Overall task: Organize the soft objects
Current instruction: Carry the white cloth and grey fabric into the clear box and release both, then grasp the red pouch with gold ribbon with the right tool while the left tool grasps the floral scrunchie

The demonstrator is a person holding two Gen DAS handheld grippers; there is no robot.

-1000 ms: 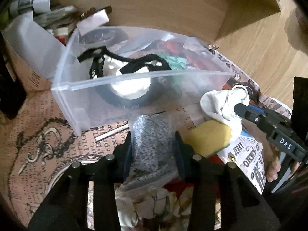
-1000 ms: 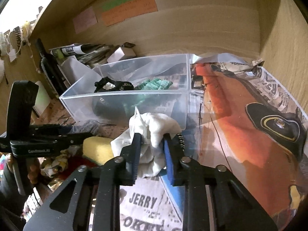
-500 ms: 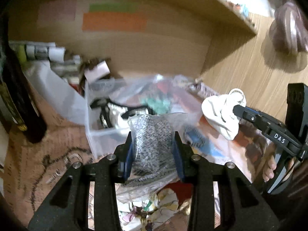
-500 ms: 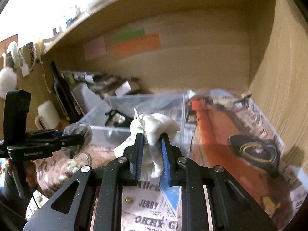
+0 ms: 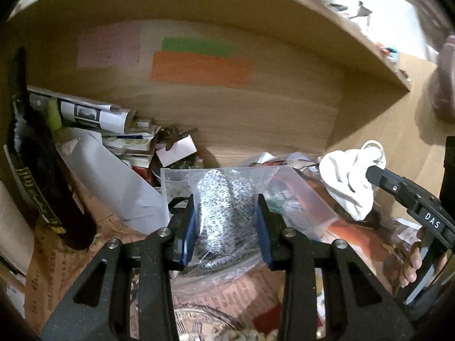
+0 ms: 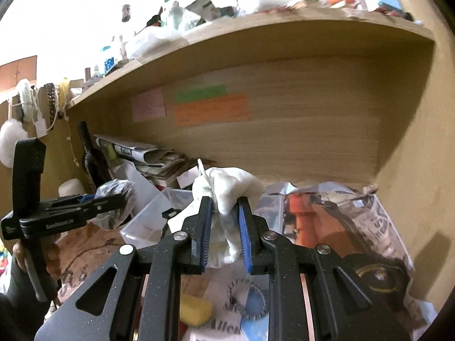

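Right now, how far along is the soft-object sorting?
Done: nothing I can confirm inside the clear bin. In hand: the left gripper is shut on the bagged grey knit, and the right gripper is shut on the white cloth, both lifted. Left: the yellow sponge on the newspaper.

Home: cluttered wooden shelf (image 6: 256,45), newspapers (image 5: 85,113).

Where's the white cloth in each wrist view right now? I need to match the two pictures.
Left wrist: the white cloth sits at right of centre, pinched at the tip of the right gripper that reaches in from the right edge.
Right wrist: the cloth is at centre, between that gripper's own fingers, hanging below them.
Shared landmark: the orange note on the wooden back wall, under a green one.
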